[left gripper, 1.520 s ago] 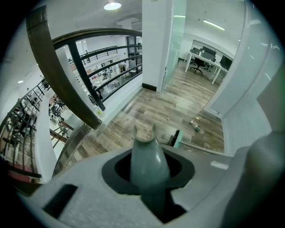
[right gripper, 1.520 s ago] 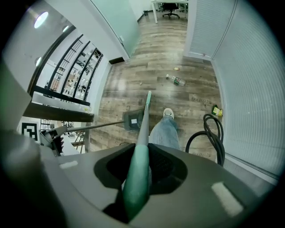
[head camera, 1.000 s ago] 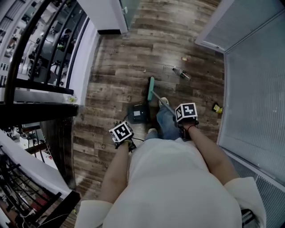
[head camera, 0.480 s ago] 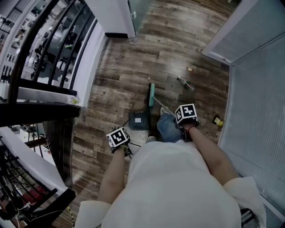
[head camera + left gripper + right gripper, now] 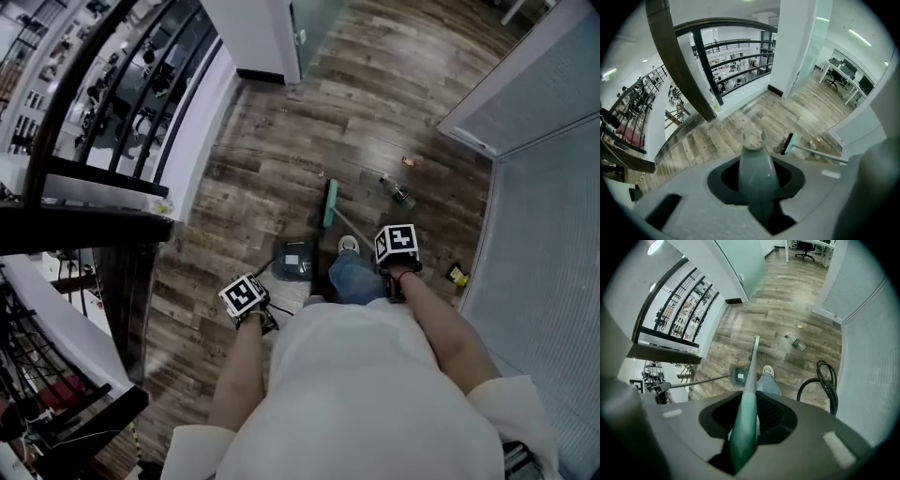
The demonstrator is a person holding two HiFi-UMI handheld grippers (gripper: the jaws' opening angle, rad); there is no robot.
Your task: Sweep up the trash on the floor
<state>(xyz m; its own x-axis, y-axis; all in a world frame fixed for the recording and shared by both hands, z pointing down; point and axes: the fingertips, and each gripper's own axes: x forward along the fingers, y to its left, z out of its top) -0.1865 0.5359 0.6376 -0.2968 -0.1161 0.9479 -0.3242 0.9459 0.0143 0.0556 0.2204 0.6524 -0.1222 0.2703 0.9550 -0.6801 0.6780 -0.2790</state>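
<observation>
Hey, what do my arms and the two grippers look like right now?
The left gripper and right gripper have grey bodies topped by a white cube with black square markers. A black cable loops beside the right one. You wear a pale cream top, sleeves ending near the elbows.

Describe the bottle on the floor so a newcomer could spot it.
From the grey ribbed partition on the right, look to the wood floor beside it. The bottle lies right of the green broom head: clear and elongated, unlike the tiny scrap beyond it.

Left tongs (image 5: 253,309) gripping dustpan handle (image 5: 757,176), right tongs (image 5: 395,267) gripping broom handle (image 5: 744,427)
</observation>
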